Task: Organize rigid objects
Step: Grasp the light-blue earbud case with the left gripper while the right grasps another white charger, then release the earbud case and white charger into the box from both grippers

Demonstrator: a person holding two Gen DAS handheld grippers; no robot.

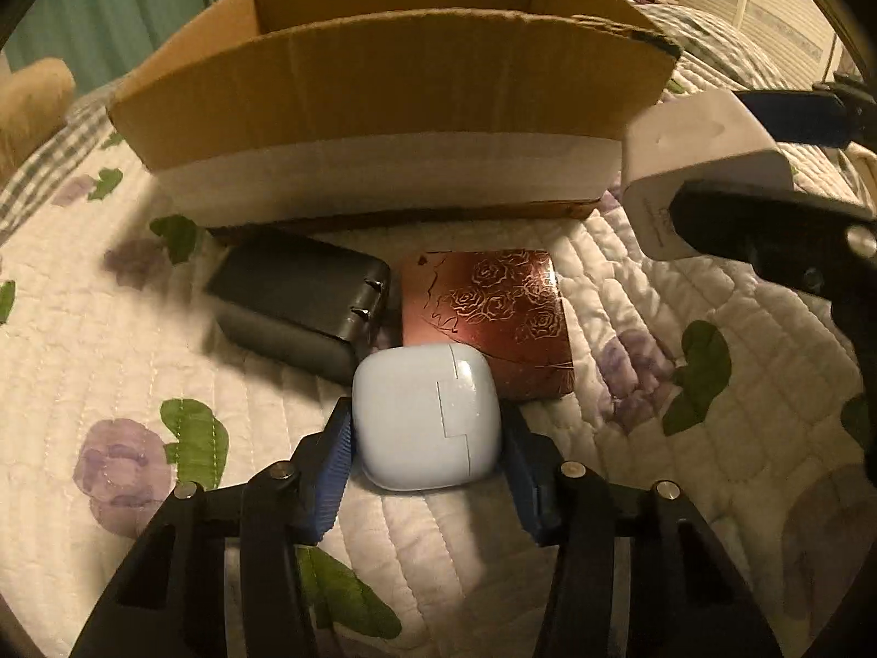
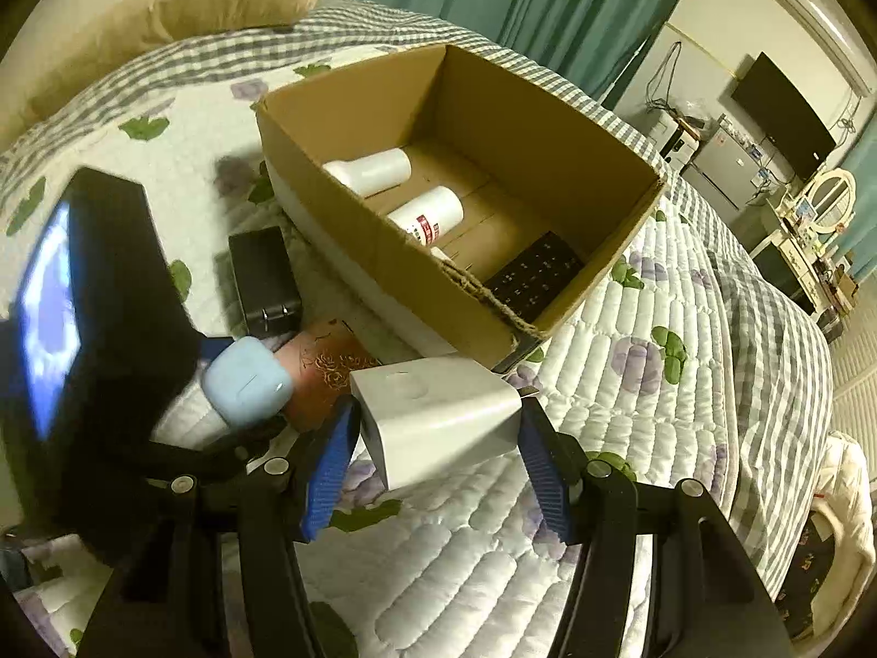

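Note:
My left gripper (image 1: 426, 427) is shut on a pale blue earbud case (image 1: 426, 418), held just above the quilt; the case also shows in the right wrist view (image 2: 246, 381). My right gripper (image 2: 438, 427) is shut on a white charger block (image 2: 438, 417), lifted near the corner of the cardboard box (image 2: 383, 252); the block also shows in the left wrist view (image 1: 696, 164). A black power adapter (image 1: 301, 301) and a copper rose-patterned card (image 1: 493, 318) lie on the quilt in front of the box (image 1: 383, 88).
Inside the box are two white bottles (image 2: 378, 170) (image 2: 427, 214) and a black remote (image 2: 534, 274). A tan pillow (image 2: 164, 5) lies at the head of the bed. Teal curtains, a TV (image 2: 784, 115) and furniture stand beyond.

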